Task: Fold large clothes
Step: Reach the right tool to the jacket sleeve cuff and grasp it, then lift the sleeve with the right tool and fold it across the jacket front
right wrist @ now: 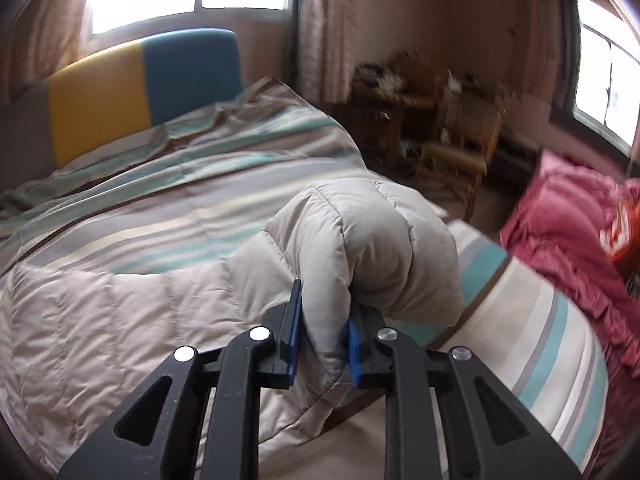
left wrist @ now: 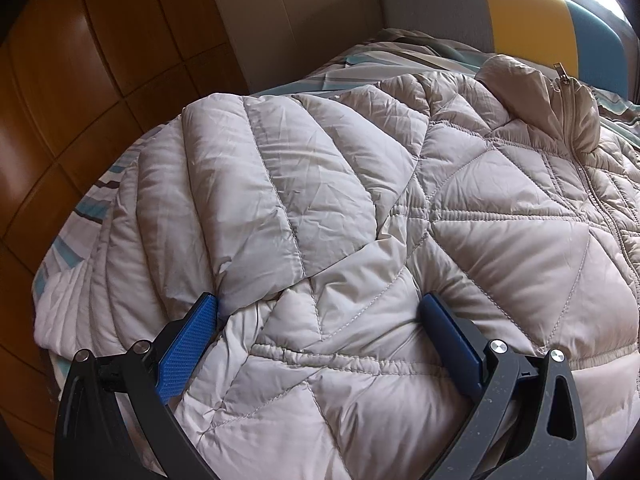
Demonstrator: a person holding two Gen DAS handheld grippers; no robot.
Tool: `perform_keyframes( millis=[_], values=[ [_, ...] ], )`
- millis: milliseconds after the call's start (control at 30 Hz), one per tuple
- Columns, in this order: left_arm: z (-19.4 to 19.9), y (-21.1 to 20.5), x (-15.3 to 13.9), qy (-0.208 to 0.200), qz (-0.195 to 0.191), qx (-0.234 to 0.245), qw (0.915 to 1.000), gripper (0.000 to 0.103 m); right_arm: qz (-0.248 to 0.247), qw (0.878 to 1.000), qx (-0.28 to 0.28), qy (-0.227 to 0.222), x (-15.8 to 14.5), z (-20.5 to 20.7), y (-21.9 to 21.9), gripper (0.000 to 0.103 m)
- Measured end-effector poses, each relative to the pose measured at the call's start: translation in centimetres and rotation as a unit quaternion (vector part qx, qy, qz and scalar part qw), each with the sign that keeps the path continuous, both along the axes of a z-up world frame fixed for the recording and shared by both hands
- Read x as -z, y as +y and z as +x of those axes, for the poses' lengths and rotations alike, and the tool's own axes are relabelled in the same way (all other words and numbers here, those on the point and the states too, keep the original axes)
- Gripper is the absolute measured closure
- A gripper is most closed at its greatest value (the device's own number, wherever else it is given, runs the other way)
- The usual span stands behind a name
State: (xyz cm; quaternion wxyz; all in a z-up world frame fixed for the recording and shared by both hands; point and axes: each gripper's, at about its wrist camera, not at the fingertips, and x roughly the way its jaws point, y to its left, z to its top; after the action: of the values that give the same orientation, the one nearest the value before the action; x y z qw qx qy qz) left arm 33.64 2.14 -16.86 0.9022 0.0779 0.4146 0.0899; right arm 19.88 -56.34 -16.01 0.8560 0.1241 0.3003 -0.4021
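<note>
A beige quilted puffer jacket (left wrist: pixel 360 200) lies spread on the bed, zipped front up, collar toward the headboard. Its left sleeve (left wrist: pixel 248 184) lies folded in over the body. My left gripper (left wrist: pixel 320 308) is open, its blue pads pressed down on the jacket near the hem. In the right wrist view my right gripper (right wrist: pixel 322 320) is shut on the jacket's other sleeve (right wrist: pixel 360 248) and holds it bunched up above the bed. The jacket body (right wrist: pixel 120 320) lies to its left.
A striped bedspread (right wrist: pixel 180 168) covers the bed. The yellow and teal headboard (right wrist: pixel 140 80) stands at the far end. A red blanket (right wrist: pixel 568 240) lies at right. A wooden chair (right wrist: pixel 460 148) and desk stand beyond. Wooden wall panels (left wrist: pixel 80 100) are at left.
</note>
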Motion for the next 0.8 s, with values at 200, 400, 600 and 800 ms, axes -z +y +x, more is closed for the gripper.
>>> perform_keyframes(
  millis=[200, 400, 600, 800],
  values=[
    [0.0, -0.1, 0.0, 0.000, 0.000, 0.000, 1.0000, 0.003, -0.081, 0.992, -0.094, 0.007, -1.5, 1.8, 6.6, 0.086],
    [0.0, 0.0, 0.0, 0.000, 0.000, 0.000, 1.0000, 0.003, -0.141, 0.968, -0.208, -0.008, -3.1, 3.9, 15.2, 0.087],
    [-0.1, -0.1, 0.0, -0.001, 0.000, 0.000, 1.0000, 0.003, -0.229, 0.920, -0.317, 0.004, -3.3, 5.4, 24.2, 0.087],
    [0.0, 0.2, 0.1, -0.001, -0.001, 0.000, 1.0000, 0.003, -0.338, 0.840, -0.424, 0.023, -1.8, 5.5, 32.0, 0.087]
  ],
)
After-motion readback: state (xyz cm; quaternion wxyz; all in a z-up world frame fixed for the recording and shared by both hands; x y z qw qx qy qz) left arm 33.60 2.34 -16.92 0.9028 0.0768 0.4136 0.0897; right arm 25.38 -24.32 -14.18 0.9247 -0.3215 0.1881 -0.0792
